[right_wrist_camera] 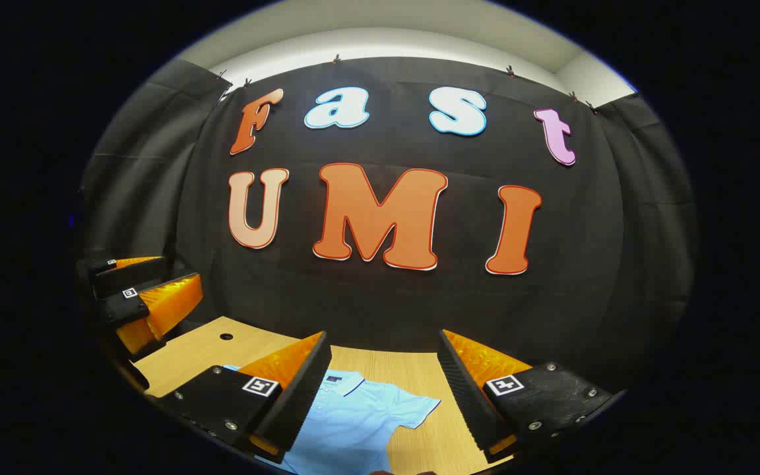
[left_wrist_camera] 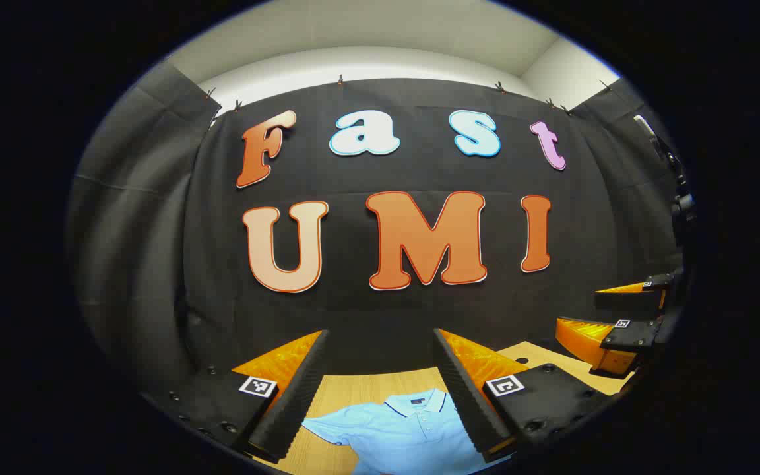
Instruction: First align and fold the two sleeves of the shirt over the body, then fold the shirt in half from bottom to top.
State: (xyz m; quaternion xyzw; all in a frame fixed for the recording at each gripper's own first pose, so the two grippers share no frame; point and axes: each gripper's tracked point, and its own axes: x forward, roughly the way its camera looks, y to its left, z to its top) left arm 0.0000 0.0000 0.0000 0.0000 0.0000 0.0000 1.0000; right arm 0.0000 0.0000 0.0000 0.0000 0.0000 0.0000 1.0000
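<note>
Polo shirt (left_wrist_camera: 406, 432): soft knit cloth, matt, smooth, few light creases; collar of same cloth with thin dark trim line. Surface (right_wrist_camera: 419, 376): wood-look top, fine straight grain, low sheen, smooth. Left tool (left_wrist_camera: 380, 396): inner faces of fingers (left_wrist_camera: 301, 396) ribbed, rubber-like, matt; outer shells translucent plastic, glossy, faceted; base blocks hard matt plastic with metal screw heads and paper-like printed marker squares. Right tool (right_wrist_camera: 380, 396): same ribbed matt pads, glossy plastic shells. Booth wall: matt cloth, hanging in soft folds.

Wooden table (left_wrist_camera: 367, 389) (black cloth wall (left_wrist_camera: 393, 310))
</note>
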